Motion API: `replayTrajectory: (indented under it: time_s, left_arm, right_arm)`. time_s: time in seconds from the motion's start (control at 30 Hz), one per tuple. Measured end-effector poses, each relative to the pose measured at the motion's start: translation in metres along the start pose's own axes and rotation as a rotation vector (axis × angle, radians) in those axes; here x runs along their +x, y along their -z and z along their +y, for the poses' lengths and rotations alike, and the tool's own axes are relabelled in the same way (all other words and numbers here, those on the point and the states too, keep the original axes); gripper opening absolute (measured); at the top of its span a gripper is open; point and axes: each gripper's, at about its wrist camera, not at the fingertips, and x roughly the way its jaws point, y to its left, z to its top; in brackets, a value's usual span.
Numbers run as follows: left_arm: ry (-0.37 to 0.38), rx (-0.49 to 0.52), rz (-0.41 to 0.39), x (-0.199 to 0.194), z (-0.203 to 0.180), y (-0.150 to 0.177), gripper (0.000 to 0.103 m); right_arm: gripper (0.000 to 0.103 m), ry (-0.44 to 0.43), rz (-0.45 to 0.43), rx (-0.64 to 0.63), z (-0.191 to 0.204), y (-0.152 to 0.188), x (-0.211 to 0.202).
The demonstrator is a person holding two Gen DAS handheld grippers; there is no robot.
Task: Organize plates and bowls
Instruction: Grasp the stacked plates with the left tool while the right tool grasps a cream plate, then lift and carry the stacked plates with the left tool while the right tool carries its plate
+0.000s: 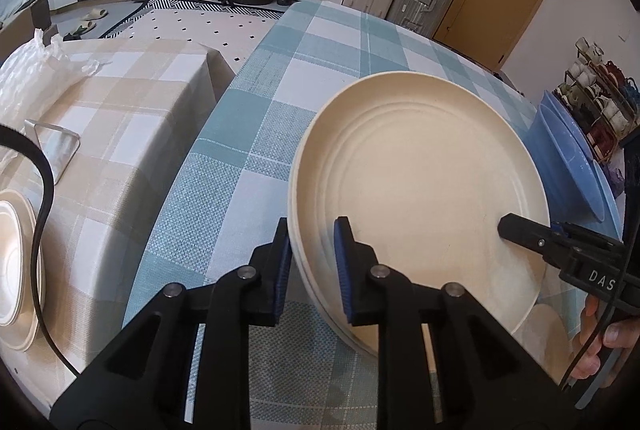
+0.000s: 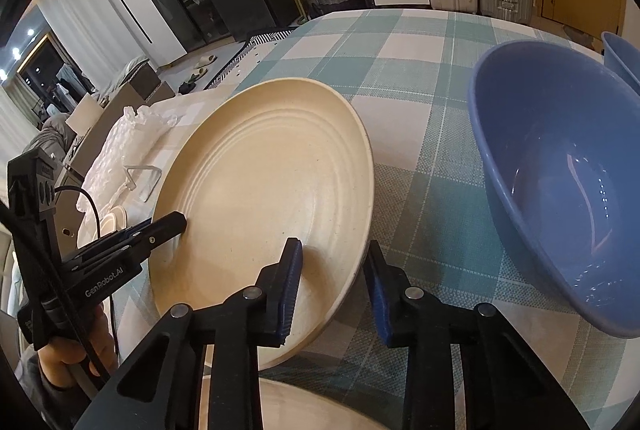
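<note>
A cream plate with ridged rings is tilted above the blue-checked table; it also shows in the right wrist view. My left gripper straddles its left rim, one pad under and one pad on top, jaws a little apart. My right gripper straddles the plate's right rim, open, with a clear gap at its right pad. A second cream plate lies below. A blue bowl stands to the right, seen too in the left wrist view.
A beige-checked table stands to the left with stacked cream dishes, a clear stand and bubble wrap. Another blue dish sits behind the bowl. Drawers, suitcases and a basket line the far wall.
</note>
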Motion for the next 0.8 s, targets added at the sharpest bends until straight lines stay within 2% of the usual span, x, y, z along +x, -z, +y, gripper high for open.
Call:
replayTrajectory:
  time_s: [0.4,0.8]
  left_arm:
    - [-0.019,0.003,-0.039,-0.039,-0.007,0.001,0.017]
    - [-0.019,0.025,-0.078,-0.075,-0.031,0.025,0.018]
  right_arm:
    - [0.031,-0.019,-0.028,-0.025,0.011,0.001,-0.025]
    - [0.031,-0.002,-0.069,-0.032,0.013,0.03,-0.068]
